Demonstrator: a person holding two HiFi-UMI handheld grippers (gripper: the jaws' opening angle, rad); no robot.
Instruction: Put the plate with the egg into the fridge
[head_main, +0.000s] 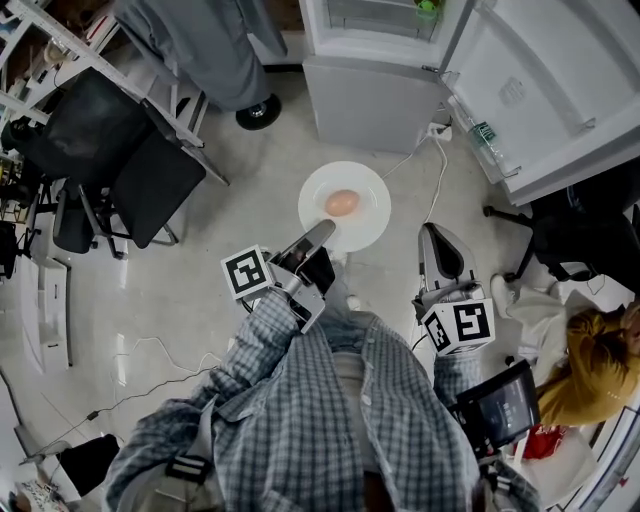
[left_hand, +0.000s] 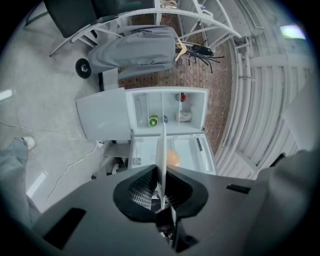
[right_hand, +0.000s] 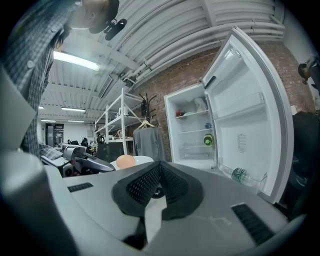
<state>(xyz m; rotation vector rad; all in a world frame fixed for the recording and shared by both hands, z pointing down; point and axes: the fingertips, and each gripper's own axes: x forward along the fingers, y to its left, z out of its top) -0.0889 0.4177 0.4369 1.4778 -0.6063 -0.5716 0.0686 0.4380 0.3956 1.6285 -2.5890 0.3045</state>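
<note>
Left claw (head_main: 320, 233) on rim of level plate (head_main: 371, 190) (1 egg (head_main: 342, 203)), fridge (head_main: 370, 100) beyond

egg (head_main: 342, 203) on plate (head_main: 368, 228), before fridge (head_main: 372, 70)

The plate (head_main: 372, 190), centre frame, is smooth glossy white, ceramic by its look; the egg (head_main: 342, 203) has a matt tan shell. The fridge (head_main: 365, 100) at top is smooth satin white. The pale floor (head_main: 180, 290) shines with reflections. The shirt (head_main: 330, 410), bottom, is checked woven cloth. The left hand-held gripper (head_main: 322, 232) is matt grey plastic with ribbed pads (left_hand: 141, 189).
</note>
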